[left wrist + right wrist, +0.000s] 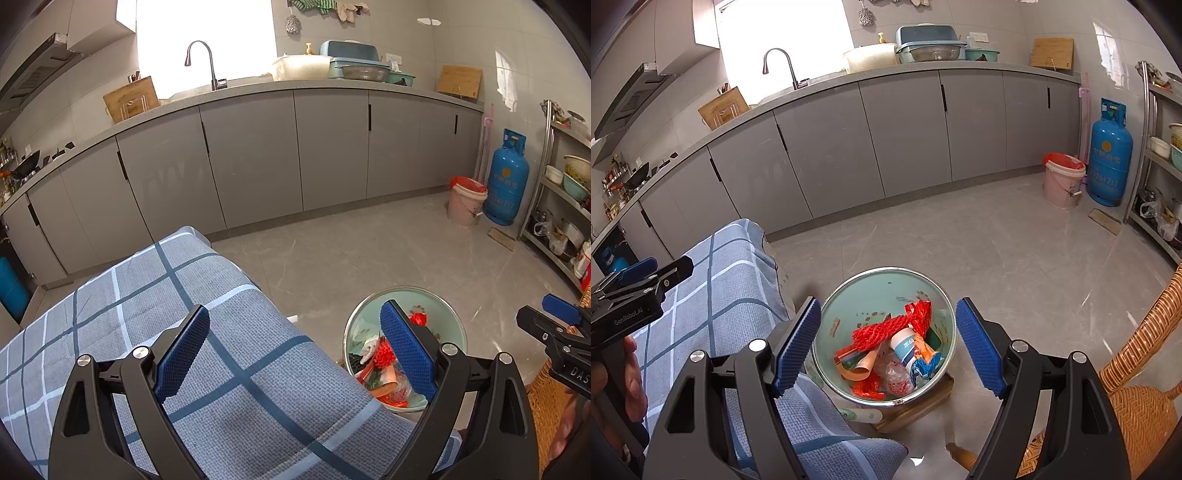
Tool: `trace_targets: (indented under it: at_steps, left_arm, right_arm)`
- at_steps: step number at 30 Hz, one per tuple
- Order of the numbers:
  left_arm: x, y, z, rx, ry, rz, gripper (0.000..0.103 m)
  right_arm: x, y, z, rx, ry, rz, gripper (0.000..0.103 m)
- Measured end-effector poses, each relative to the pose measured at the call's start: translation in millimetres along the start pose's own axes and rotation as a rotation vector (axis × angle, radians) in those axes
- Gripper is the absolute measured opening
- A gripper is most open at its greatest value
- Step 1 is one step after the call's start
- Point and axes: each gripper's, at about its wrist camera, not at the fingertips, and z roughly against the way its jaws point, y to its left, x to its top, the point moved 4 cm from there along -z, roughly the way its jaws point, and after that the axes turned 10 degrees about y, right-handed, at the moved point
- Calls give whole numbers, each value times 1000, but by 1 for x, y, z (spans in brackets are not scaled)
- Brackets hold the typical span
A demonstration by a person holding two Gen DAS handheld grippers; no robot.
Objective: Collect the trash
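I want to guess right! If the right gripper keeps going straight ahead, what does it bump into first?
Probably the trash inside the green bin: the open right gripper points into it, likely meeting the red mesh bag on top first.

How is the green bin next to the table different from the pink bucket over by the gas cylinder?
The green bin is pale green with a metal rim and holds loose trash in plain view: red netting, wrappers, a cup. The pink bucket is pink, with a red bag over its top, so its contents are hidden. The green bin sits beside the cloth-covered table; the pink bucket stands by the blue gas cylinder. Both are round and upright.
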Motion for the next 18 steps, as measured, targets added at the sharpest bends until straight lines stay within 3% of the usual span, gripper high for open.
trace_targets:
  at_steps: [18]
  left_arm:
    - [1,-5,4,-22,-6,-12,98]
  right_arm:
    - [1,-3,3,2,-15,-1,75]
